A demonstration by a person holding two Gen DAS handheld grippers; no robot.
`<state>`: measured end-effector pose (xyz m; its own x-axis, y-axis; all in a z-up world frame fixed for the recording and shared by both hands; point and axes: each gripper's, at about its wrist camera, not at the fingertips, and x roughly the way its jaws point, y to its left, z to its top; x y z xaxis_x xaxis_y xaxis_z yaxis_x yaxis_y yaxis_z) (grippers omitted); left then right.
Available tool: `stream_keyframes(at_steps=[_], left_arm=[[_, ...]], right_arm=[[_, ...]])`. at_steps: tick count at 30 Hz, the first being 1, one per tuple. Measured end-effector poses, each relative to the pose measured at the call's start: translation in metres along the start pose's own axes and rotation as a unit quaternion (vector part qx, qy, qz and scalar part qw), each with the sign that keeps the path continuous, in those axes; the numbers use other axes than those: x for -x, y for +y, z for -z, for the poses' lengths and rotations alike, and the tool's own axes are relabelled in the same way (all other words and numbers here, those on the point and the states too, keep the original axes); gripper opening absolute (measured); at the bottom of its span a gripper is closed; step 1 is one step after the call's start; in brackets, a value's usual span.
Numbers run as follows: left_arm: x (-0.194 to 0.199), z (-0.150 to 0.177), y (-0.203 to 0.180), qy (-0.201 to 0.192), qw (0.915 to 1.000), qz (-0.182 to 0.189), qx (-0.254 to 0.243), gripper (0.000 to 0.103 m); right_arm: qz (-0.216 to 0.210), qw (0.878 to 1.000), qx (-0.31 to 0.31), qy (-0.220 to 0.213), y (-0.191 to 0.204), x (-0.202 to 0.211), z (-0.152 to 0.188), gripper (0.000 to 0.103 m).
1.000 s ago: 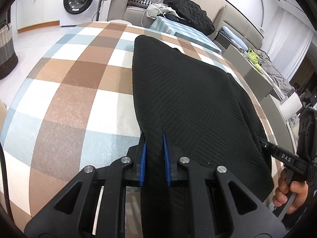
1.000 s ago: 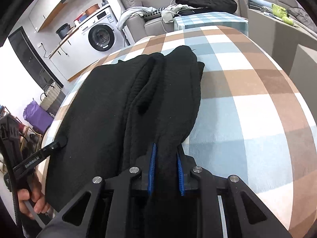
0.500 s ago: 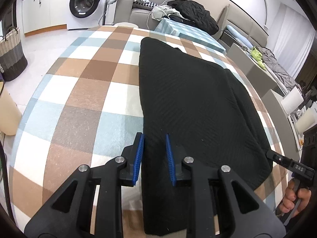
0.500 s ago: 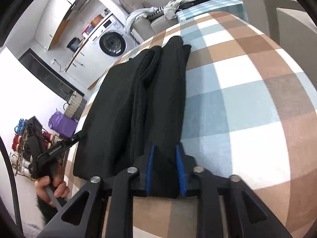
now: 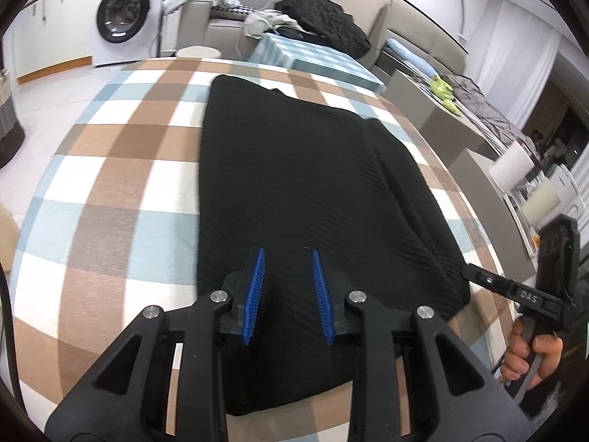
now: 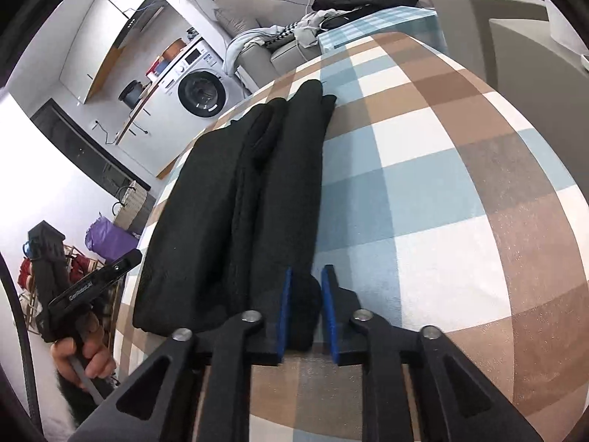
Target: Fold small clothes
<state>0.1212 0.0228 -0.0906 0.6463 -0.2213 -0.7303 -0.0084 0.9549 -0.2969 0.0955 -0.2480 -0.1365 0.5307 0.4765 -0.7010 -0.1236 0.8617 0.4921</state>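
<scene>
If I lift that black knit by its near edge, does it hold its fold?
Probably not: the black knit garment lies limp in soft rolls, so it should sag. Its ribbed texture likely grips the checked tablecloth, dragging rather than sliding.

Count: one black garment on one checked desk; two grippers, left gripper and right gripper; one washing machine; one purple bag.
</scene>
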Motion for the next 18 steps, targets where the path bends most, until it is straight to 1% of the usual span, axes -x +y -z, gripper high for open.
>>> stream_keyframes(at_steps=[2, 3, 4, 5, 6, 7, 8, 9, 11, 12, 13, 15, 17, 18], left_arm=[[-0.002, 0.002, -0.007, 0.004, 1.0, 0.005, -0.006, 0.026], [-0.006, 0.002, -0.009, 0.007, 0.9999, 0.01, -0.011, 0.026], [-0.007, 0.003, -0.012, 0.01, 0.9998, 0.012, -0.014, 0.026], [-0.008, 0.004, -0.014, 0.012, 0.9997, 0.012, -0.016, 0.026], [-0.008, 0.006, -0.016, 0.013, 0.9996, 0.015, -0.02, 0.028], [-0.01, 0.008, -0.018, 0.018, 0.9994, 0.017, -0.024, 0.031], [-0.012, 0.01, -0.018, 0.023, 0.9992, 0.019, -0.028, 0.04], [-0.014, 0.013, -0.02, 0.03, 0.9988, 0.02, -0.032, 0.044], [-0.018, 0.018, -0.023, 0.039, 0.9981, 0.028, -0.039, 0.044], [-0.019, 0.02, -0.025, 0.046, 0.9973, 0.035, -0.046, 0.044], [-0.02, 0.023, -0.029, 0.052, 0.9962, 0.039, -0.058, 0.044], [-0.018, 0.028, -0.034, 0.052, 0.9949, 0.039, -0.077, 0.045], [-0.015, 0.03, -0.034, 0.05, 0.9943, 0.041, -0.085, 0.045], [-0.013, 0.031, -0.032, 0.049, 0.9946, 0.042, -0.082, 0.045]], right_arm=[[-0.01, 1.0, -0.005, 0.004, -0.001, -0.005, 0.0, 0.023], [-0.008, 1.0, 0.002, 0.008, 0.001, -0.009, 0.001, 0.021], [0.006, 1.0, 0.02, 0.009, 0.005, -0.01, 0.001, 0.016], [0.048, 0.997, 0.058, 0.012, 0.013, -0.013, 0.004, 0.016], [0.061, 0.996, 0.069, 0.016, 0.014, -0.012, 0.005, 0.016], [0.065, 0.995, 0.072, 0.017, 0.015, -0.01, 0.005, 0.016], [0.066, 0.995, 0.07, 0.015, 0.014, -0.006, 0.004, 0.017], [0.063, 0.996, 0.07, 0.009, 0.013, -0.001, 0.002, 0.019], [0.058, 0.996, 0.063, -0.008, 0.014, 0.006, -0.004, 0.019], [0.047, 0.997, 0.06, -0.013, 0.016, 0.008, -0.007, 0.021], [0.037, 0.998, 0.058, -0.015, 0.018, 0.007, -0.011, 0.025], [0.016, 0.998, 0.059, -0.016, 0.027, 0.0, -0.02, 0.032], [-0.013, 0.997, 0.073, -0.008, 0.042, -0.013, -0.03, 0.038], [-0.017, 0.997, 0.081, -0.003, 0.049, -0.022, -0.034, 0.042]])
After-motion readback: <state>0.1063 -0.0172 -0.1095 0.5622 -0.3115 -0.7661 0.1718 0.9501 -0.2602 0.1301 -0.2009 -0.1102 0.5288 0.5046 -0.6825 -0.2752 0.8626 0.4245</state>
